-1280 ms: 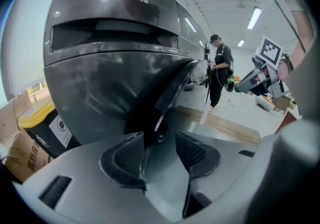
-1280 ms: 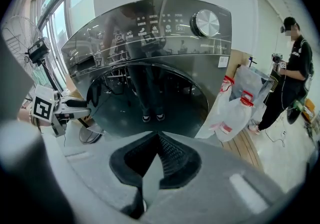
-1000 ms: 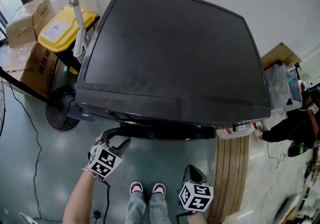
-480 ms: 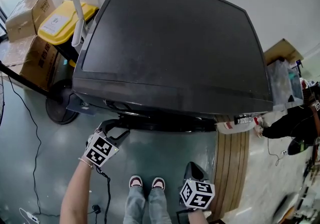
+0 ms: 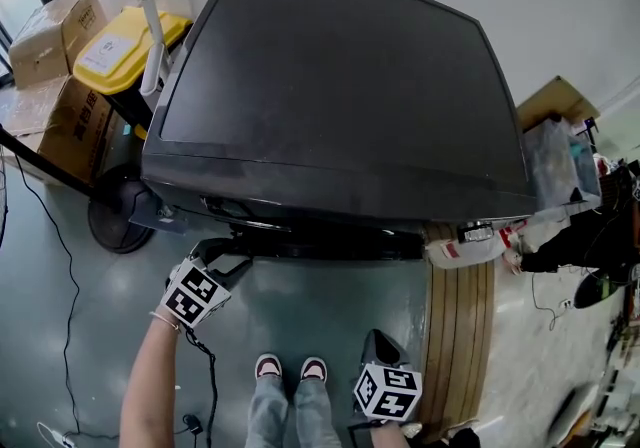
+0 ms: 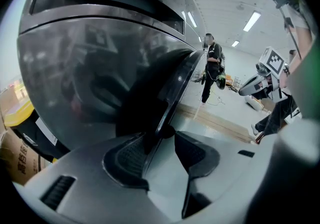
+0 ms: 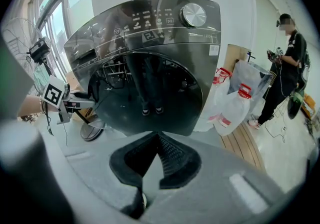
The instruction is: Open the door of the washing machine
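Down by the person's shoes, the right tool (image 5: 380,341) hangs idle with its jaws together on nothing, well back from the work. Further forward, the left tool (image 6: 160,143) has its jaws wide apart and has just been closing them a little. The thin rim of the round, dark glossy door (image 6: 176,84) runs between them, close to one pad while the other pad stands clear. Nothing is gripped yet. That door sits on the front of the dark grey front-loading washing machine (image 5: 340,106), tucked under its front lip in the head view. Whether it is latched or already slightly ajar is hard to judge from here. Closing off-centre could let the pads skid off the slick, curved rim, and a pull against a held latch would likely tear the grip loose. A free swing could carry the door toward the white plastic bags (image 7: 235,103) just beside the machine.
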`<state>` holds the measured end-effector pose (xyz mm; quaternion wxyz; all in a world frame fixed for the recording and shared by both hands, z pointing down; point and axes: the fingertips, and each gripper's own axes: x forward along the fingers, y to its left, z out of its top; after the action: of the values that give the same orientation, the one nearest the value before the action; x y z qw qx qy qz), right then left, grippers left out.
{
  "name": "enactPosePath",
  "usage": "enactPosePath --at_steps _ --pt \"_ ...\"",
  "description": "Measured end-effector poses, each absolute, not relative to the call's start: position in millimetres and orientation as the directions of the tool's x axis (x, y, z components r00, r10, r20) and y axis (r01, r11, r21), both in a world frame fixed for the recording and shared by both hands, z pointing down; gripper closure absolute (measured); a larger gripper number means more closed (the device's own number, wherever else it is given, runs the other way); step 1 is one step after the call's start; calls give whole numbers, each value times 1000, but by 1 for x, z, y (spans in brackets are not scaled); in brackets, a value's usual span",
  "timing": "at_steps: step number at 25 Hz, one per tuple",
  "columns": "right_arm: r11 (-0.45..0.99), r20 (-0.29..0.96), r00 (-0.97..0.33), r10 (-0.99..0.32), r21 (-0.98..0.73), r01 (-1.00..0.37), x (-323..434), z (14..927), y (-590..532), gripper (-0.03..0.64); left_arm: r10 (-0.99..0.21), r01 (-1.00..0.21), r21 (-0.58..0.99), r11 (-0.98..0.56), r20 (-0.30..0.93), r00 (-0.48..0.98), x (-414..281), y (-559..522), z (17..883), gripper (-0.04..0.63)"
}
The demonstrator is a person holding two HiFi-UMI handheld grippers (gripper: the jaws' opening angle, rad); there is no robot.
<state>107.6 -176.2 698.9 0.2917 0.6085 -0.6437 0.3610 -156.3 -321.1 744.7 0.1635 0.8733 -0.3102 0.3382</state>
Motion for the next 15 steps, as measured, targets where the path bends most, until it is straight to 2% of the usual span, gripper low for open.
enactPosePath --at_steps 15 --pt "-33 812 -64 -580 -102 -994 120 697 -157 611 -464 -684 58 -727 693 552 -156 -322 742 420"
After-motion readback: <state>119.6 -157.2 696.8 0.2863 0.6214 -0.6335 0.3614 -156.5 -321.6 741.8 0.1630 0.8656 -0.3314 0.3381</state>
